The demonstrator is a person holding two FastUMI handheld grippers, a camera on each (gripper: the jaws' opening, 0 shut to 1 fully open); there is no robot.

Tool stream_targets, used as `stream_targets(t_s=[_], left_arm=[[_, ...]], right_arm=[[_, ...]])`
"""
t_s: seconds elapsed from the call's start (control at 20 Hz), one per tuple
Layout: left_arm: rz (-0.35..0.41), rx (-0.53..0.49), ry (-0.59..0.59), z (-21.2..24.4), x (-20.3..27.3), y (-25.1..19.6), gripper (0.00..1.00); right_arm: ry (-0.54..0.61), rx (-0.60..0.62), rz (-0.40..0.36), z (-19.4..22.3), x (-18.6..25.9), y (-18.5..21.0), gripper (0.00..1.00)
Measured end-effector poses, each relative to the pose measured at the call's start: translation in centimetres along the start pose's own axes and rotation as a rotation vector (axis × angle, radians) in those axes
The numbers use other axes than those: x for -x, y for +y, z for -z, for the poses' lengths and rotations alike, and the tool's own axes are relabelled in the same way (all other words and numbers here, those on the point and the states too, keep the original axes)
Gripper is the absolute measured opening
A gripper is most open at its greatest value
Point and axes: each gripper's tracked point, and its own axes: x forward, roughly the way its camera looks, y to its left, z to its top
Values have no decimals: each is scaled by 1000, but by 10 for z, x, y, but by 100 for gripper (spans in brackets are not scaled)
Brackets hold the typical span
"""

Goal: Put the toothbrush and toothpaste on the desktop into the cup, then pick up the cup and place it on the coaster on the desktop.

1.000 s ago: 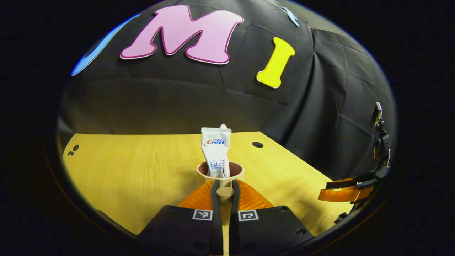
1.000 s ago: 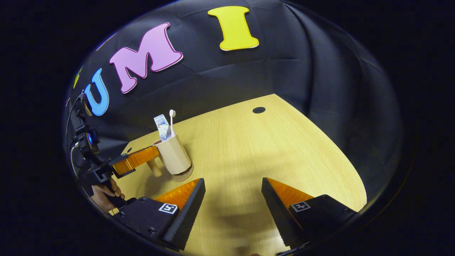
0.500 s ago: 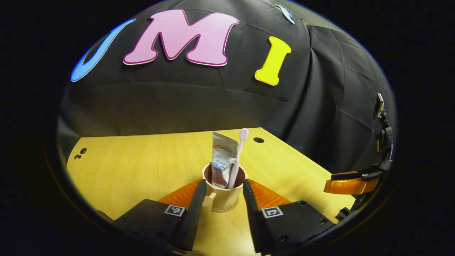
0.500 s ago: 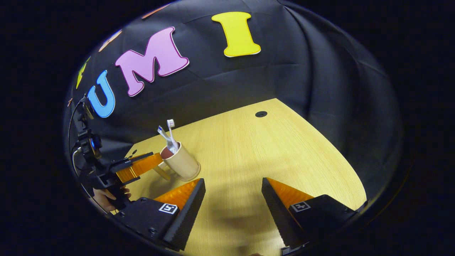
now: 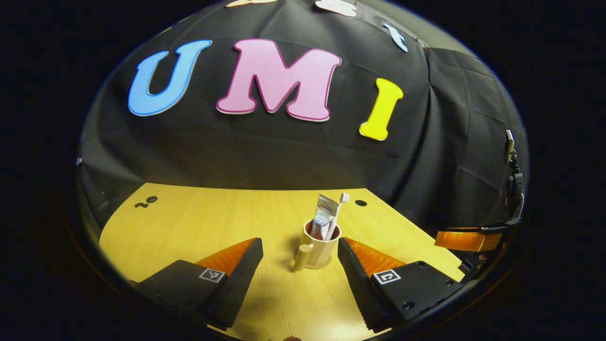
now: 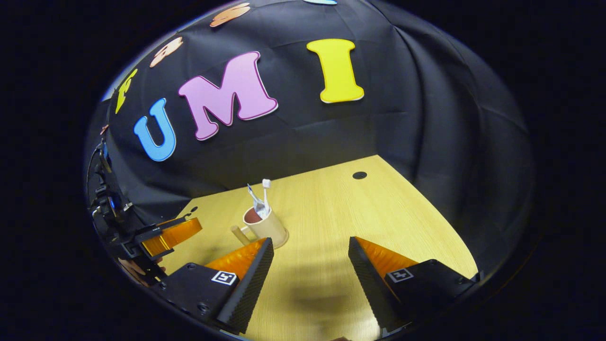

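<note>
**Both grippers spread wide, cup standing free**

Fingers of the left gripper (image 5: 299, 258) gape apart, short of the cup (image 5: 320, 246) and touching nothing. Toothbrush (image 5: 337, 214) and toothpaste (image 5: 323, 215) stand in the cup, which sits on the coaster (image 5: 316, 266). Bare desk (image 5: 189, 222) lies around the cup, its far edge well behind. To the cup's right, the right gripper (image 6: 310, 263) also gapes over bare wood.

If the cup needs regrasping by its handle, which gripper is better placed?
Left. The left gripper is open with the cup straight ahead, its handle pointing back at it. From the right gripper, also open, the cup sits off to the side.
</note>
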Motion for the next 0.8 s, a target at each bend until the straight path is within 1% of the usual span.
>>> stream_targets(t_s=[0.05, 0.15, 0.25, 0.35, 0.5, 0.6, 0.7, 0.8], left_arm=[[-28, 7, -22, -6, 16, 10, 98], [-54, 31, -55, -14, 43, 20, 98], [-70, 85, -88, -20, 77, 31, 98], [-109, 114, -108, -20, 108, 47, 98], [-202, 91, -108, -4, 150, 75, 98], [-231, 113, -89, 17, 172, 84, 97], [-265, 144, -58, 40, 192, 92, 98], [-284, 177, -48, 51, 207, 94, 98]], right_arm=[[-12, -1, -9, -4, 5, 6, 98], [-29, 5, -26, -9, 16, 19, 98], [-45, 34, -36, -11, 27, 30, 98], [-61, 57, -44, -12, 39, 40, 98], [-67, 64, -74, -6, 59, 59, 98], [-89, 64, -80, -5, 72, 67, 98], [-78, 72, -88, 8, 84, 77, 98], [-62, 88, -94, 19, 94, 85, 98]])
